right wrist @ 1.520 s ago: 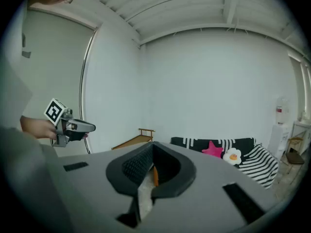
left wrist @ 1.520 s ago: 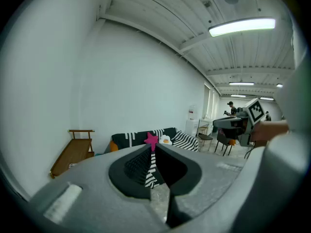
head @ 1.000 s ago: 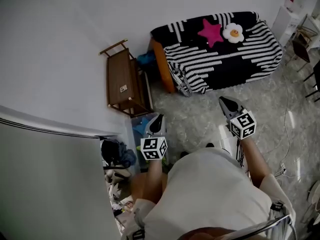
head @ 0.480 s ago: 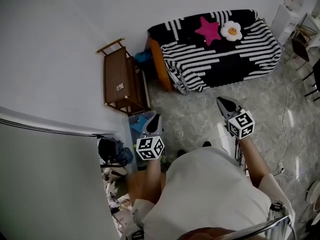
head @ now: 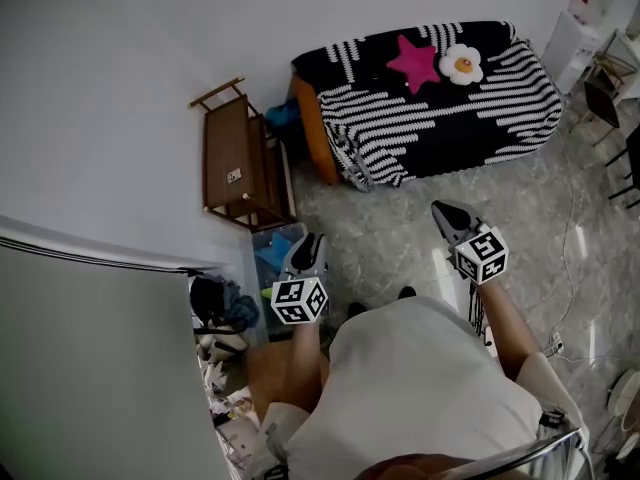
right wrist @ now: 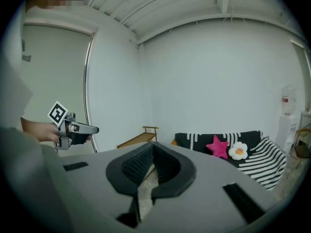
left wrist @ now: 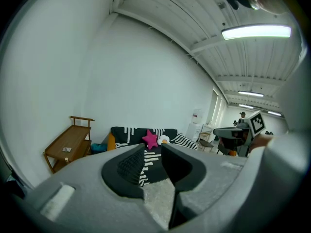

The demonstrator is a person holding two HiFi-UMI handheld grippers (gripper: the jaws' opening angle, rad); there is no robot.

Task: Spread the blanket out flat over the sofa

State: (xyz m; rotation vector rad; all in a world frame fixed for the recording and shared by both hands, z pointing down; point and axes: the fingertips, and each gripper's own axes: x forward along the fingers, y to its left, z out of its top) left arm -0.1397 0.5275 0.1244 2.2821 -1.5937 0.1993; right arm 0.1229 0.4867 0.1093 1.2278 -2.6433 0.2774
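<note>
1. Blanket (head: 440, 108), black with white stripes, lies over the sofa (head: 308, 128) against the far wall. It covers the back, the seat and the front down toward the floor.
2. Star cushion (head: 415, 61) and flower cushion (head: 465, 65) sit on top of the blanket at the back.
3. The orange left end of the sofa is bare, and the blanket corner beside it hangs a bit bunched. The rest reads flat.
4. The person stands well apart from the sofa, with both tools held out in front and touching nothing.
5. Left gripper (head: 311, 240): its fingers (left wrist: 130, 163) are released and have just been opening. Nothing is between them; only the distant sofa shows through the gap.
6. Right gripper (head: 441, 209): its fingers (right wrist: 138, 163) are clenched tip to tip and hold nothing.
7. Judgement: the spreading looks essentially done. At most the left-end corner needs tidying, and that would mean walking back to the sofa.
</note>
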